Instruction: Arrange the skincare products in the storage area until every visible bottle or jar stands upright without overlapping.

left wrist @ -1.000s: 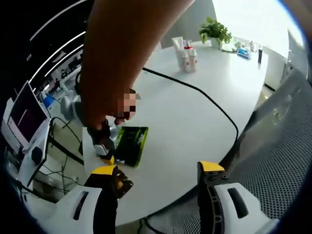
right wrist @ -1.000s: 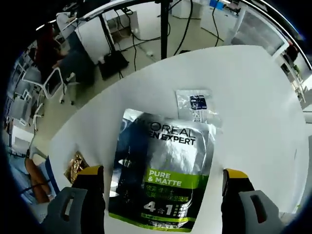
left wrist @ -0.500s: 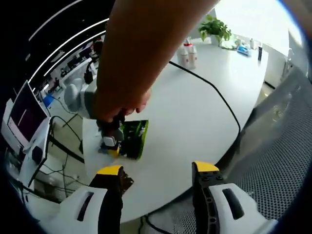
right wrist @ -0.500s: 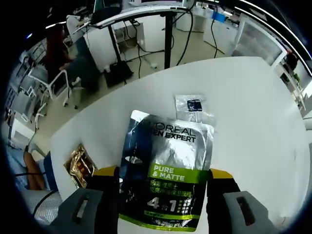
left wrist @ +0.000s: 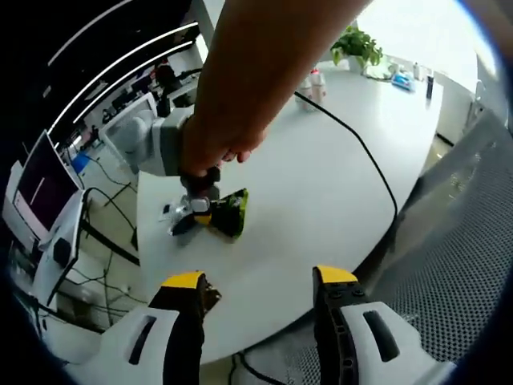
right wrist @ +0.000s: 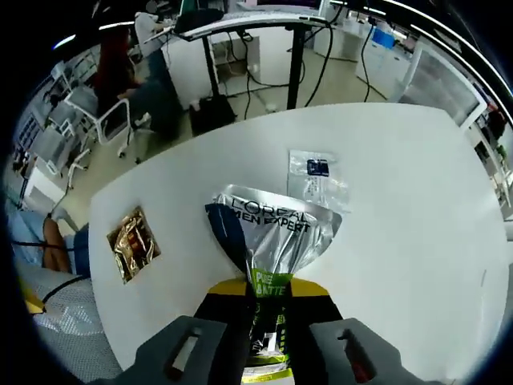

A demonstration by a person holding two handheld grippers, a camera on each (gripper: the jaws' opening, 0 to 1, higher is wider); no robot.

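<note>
My right gripper is shut on the lower end of a silver and green L'Oreal pouch, which is pinched and creased between the jaws above the white table. In the left gripper view a person's hand holds that right gripper with the pouch in it, near the table's left end. My left gripper hangs open over the table's near edge, holding nothing. Several small bottles stand upright far across the table.
A gold sachet and a small clear sachet lie flat on either side of the pouch. A black cable runs across the table. A potted plant stands at the far end. Mesh chair fabric lies to the right.
The right gripper's jaws have shut on the pouch's lower end, crumpling it. The hand with that gripper has shifted right in the left gripper view. The left gripper stays open.
</note>
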